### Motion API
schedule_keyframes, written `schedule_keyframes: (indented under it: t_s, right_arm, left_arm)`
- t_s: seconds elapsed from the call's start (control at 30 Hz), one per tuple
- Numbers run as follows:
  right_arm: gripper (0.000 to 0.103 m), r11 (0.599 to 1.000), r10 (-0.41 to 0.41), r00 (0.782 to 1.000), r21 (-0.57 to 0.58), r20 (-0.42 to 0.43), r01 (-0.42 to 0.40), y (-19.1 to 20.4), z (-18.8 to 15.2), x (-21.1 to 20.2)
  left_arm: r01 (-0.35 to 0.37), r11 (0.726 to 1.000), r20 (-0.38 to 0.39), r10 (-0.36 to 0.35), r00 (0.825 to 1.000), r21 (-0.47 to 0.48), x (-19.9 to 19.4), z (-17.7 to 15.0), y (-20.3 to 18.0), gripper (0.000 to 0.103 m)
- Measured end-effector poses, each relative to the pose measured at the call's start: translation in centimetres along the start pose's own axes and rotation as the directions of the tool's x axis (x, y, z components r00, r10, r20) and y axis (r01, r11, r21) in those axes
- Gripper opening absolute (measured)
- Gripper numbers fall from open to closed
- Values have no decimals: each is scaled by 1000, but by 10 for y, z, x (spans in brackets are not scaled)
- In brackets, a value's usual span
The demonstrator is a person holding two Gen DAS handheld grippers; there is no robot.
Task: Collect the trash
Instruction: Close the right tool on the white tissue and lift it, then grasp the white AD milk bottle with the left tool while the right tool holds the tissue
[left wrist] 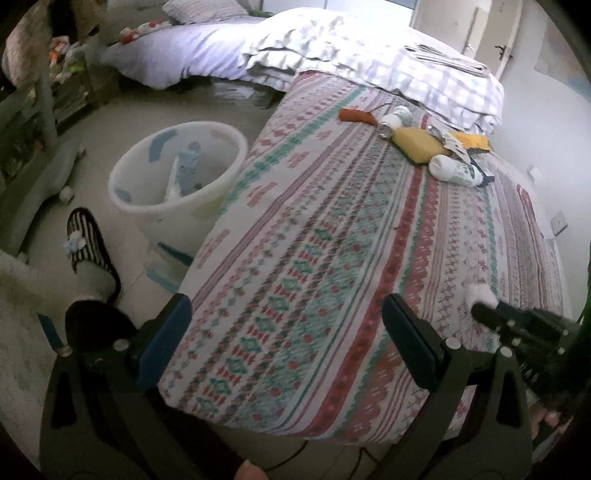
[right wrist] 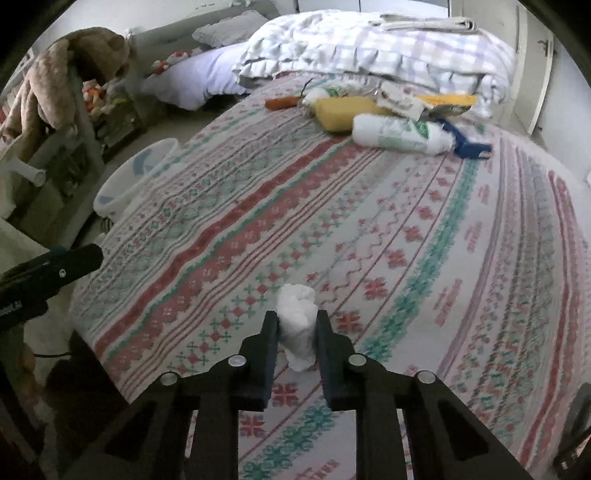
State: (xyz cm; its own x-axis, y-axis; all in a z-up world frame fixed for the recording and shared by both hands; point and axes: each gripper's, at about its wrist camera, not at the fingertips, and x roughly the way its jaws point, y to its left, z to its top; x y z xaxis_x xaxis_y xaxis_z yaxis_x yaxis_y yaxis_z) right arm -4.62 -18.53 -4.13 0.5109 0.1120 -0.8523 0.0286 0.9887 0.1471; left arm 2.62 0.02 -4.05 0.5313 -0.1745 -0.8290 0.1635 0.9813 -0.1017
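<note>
Bedspread point(right wrist: 406, 229) under tissue-clamping right tool point(right wrist: 296, 325)

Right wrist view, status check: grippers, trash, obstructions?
Right gripper shut on tissue wad. Left gripper open, empty. Bin beside bed, path unobstructed.

Counts on the bed and floor

Two grippers: the right gripper point(right wrist: 296, 325) pinches one tissue wad point(right wrist: 296, 325); the left gripper point(left wrist: 286, 325) has its jaws spread wide with nothing between them. One patterned bedspread point(left wrist: 332, 258) carries a pile of loose things at its far end: two white bottles, one big point(right wrist: 400, 133) and one small point(left wrist: 395, 117); one yellow sponge point(right wrist: 341, 112); one orange stick-like thing point(left wrist: 356, 115); one yellow packet point(right wrist: 448, 99); one blue item point(right wrist: 469, 146); some crumpled wrappers, too tangled to count. One white bin point(left wrist: 177, 173) stands on the floor, and beside it one striped slipper point(left wrist: 90, 254). One checked duvet point(right wrist: 388, 51), one folded newspaper point(right wrist: 428, 22).
</note>
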Motion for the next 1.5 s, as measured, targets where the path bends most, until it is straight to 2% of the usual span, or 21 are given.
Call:
schedule_keyframes:
  t_s: [0.17, 0.27, 0.43, 0.57, 0.63, 0.73, 0.8, 1.0, 1.2, 1.27, 1.33, 1.37, 1.43, 1.5]
  right_arm:
    - [20, 990, -32, 998, 136, 55, 24, -43, 16, -23]
    - [20, 976, -52, 996, 216, 75, 35, -70, 21, -33]
    - [20, 950, -87, 994, 307, 73, 60, -99, 21, -35]
    - [20, 939, -96, 992, 337, 80, 63, -112, 23, -37]
    - [20, 936, -97, 992, 346, 84, 62, -117, 23, -39]
    - [20, 931, -97, 992, 359, 79, 62, -124, 24, -38]
    - [20, 928, -87, 994, 370, 71, 55, -132, 27, -32]
    - [20, 924, -79, 995, 378, 57, 52, -146, 34, -22]
    - [20, 914, -55, 997, 405, 53, 29, -161, 35, -19]
    - [20, 908, -49, 998, 419, 49, 23, -167, 33, -18]
    - [21, 903, -44, 998, 429, 46, 20, -172, 31, -17]
    - [21, 901, -41, 998, 433, 44, 18, -174, 30, -17]
    - [22, 898, -41, 998, 439, 40, 20, -179, 28, -16]
    - [22, 894, -39, 999, 447, 36, 18, -182, 26, -15]
  left_arm:
    - [73, 997, -7, -73, 997, 35, 5, 16, -25, 102]
    - [66, 988, -2, -66, 998, 140, 13, 30, -56, 102]
    - [55, 951, 25, -65, 998, 304, 36, 61, -114, 102]
    - [89, 930, -3, -94, 996, 356, 56, 86, -146, 102]
    - [130, 911, -23, -131, 991, 392, 65, 97, -163, 99]
    - [144, 882, -35, -144, 989, 449, 75, 107, -189, 91]
    - [148, 864, -36, -149, 988, 481, 80, 113, -202, 89]
    - [144, 784, -66, -131, 989, 604, 105, 121, -243, 86]
    - [117, 730, -91, -75, 993, 673, 128, 119, -266, 81]
    - [118, 725, -105, -63, 992, 679, 134, 119, -270, 78]
    - [133, 728, -130, -60, 990, 672, 139, 118, -270, 66]
    - [143, 732, -143, -63, 988, 666, 141, 116, -270, 64]
    - [182, 752, -164, -100, 981, 634, 139, 116, -266, 51]
    - [219, 774, -187, -132, 974, 594, 138, 114, -261, 44]
